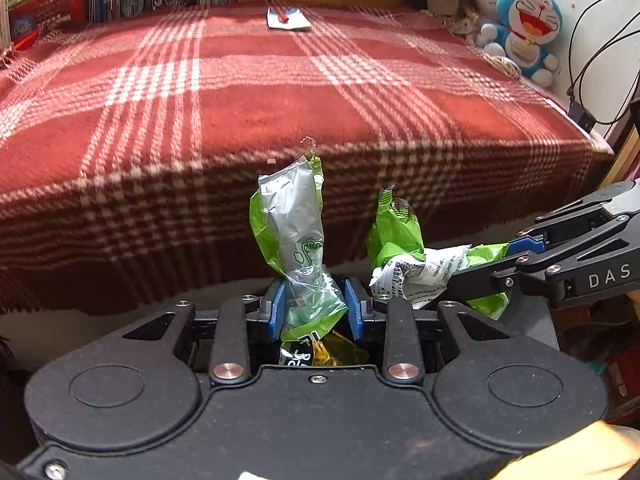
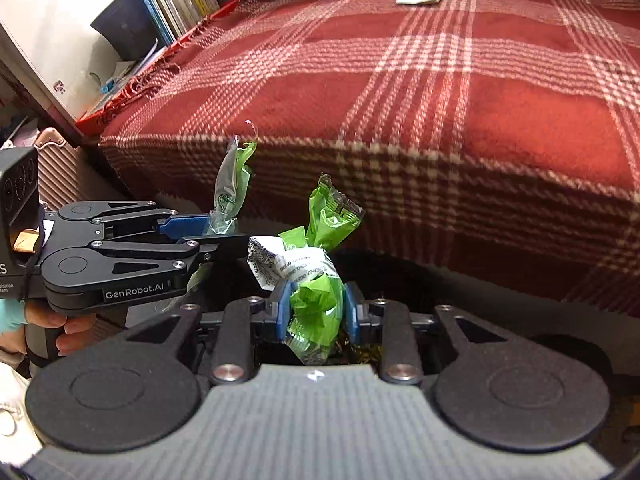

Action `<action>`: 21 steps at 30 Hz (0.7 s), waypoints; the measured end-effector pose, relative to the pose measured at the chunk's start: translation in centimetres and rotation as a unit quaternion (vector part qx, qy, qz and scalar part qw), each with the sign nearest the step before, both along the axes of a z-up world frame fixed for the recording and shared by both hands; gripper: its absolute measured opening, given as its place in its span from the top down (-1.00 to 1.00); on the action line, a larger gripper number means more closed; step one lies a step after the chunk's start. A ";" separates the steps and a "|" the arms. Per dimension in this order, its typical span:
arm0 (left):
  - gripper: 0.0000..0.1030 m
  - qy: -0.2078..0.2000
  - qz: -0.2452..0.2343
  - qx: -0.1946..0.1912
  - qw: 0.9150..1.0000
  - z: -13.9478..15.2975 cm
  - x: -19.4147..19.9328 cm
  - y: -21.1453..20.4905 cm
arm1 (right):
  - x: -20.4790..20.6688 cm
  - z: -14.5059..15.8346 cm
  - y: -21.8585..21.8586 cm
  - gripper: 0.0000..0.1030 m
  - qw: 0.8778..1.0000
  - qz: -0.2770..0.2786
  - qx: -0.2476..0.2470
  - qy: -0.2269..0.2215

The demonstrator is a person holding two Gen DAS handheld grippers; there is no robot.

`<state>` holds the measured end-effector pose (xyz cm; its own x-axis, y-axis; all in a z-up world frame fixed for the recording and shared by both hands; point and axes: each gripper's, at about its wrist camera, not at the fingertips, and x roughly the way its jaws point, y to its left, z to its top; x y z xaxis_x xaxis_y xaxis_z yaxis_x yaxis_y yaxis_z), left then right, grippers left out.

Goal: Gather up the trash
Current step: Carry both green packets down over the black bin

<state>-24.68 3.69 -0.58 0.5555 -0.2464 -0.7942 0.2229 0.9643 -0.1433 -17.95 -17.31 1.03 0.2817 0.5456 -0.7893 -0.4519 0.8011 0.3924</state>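
Left claw (image 1: 316,306): clamped on silver-green wrapper (image 1: 290,220). Right claw (image 2: 314,312): clamped on crumpled green wrapper (image 2: 316,304). Both are held over dark bin (image 2: 460,280) beside bed (image 2: 440,100). Risk: light film clinging to pads, or drifting outside rim, if released early. White packet (image 1: 288,19) left on bed.

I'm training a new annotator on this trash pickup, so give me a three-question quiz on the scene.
1. True or false: the left gripper has its jaws shut on a green and silver wrapper.
2. What does the right gripper hold? A) a book B) a crumpled green wrapper C) nothing
3. What lies at the far end of the plaid blanket?

Key:
1. True
2. B
3. A white packet with a red mark
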 end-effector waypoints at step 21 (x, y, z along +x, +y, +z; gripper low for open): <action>0.42 0.160 0.016 0.017 0.987 -12.9 6.5 -1.1 | 5.2 -12.9 3.1 0.32 0.984 -0.036 -0.081 0.157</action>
<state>-18.14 2.57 -13.46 0.2813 -0.2031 -0.9379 0.1415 0.9754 -0.1688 -12.76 -14.26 -11.89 0.0445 0.3937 -0.9182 -0.2684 0.8900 0.3686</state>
